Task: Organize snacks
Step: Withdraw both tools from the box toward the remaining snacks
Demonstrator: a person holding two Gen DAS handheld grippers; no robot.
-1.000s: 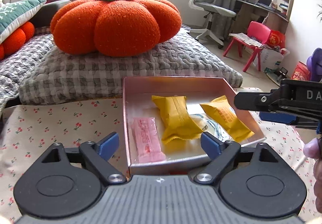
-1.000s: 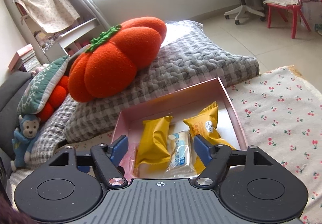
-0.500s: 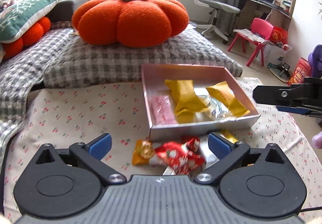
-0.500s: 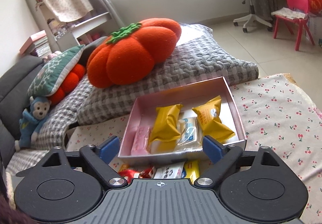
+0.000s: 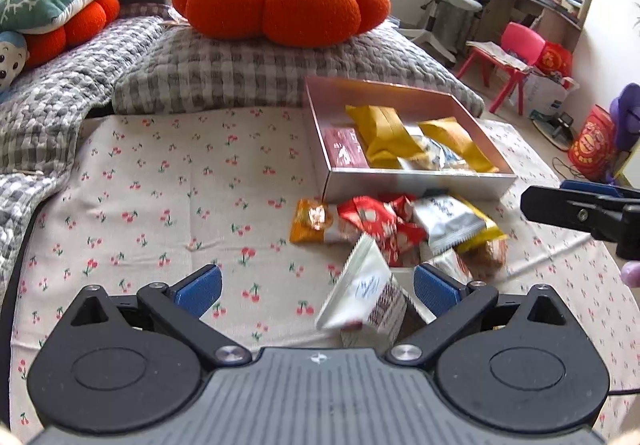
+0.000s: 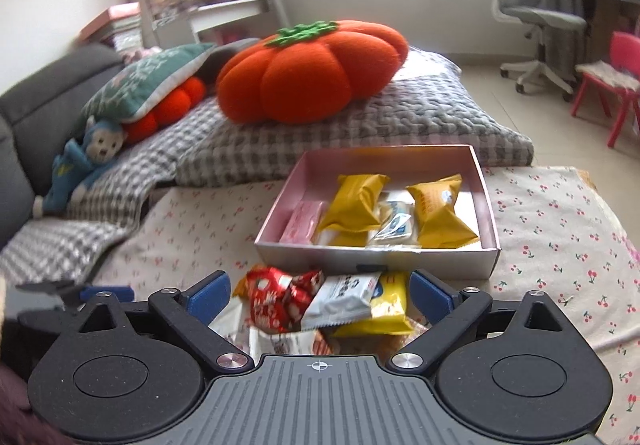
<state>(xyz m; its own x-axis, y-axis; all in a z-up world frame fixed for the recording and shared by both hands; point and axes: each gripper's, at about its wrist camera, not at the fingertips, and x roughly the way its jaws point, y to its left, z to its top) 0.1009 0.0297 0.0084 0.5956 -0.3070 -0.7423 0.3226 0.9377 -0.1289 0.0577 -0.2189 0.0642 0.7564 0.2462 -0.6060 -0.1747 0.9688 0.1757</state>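
1. A cream cotton cloth printed with small red cherries (image 5: 168, 181) covers the low surface; a shallow pink cardboard box (image 5: 416, 181) sits on it as the landmark.
2. Inside the box lie two yellow foil snack packets (image 6: 354, 201), a pink wrapped bar (image 6: 302, 221) and a clear-and-white packet.
3. Just in front of the box's near wall, a loose pile of wrapped snacks (image 5: 392, 225) rests on the cloth: red-and-white, orange, grey-white and yellow wrappers.
4. Nearer than the pile, a white wrapper with blue print (image 5: 360, 293) stands tilted on the cloth.
5. The left gripper (image 5: 316, 287) hovers before the pile, jaws spread wide and holding nothing.
6. The right gripper (image 6: 320, 295) is likewise spread wide, with the pile between its blue pads and nothing clamped.
7. Behind the box, a grey checked quilted cushion (image 6: 320, 133) carries a plush orange pumpkin pillow (image 6: 312, 69).
8. Beyond the box to the right stand a grey office chair (image 6: 536, 17) and a small pink plastic chair (image 5: 508, 61).
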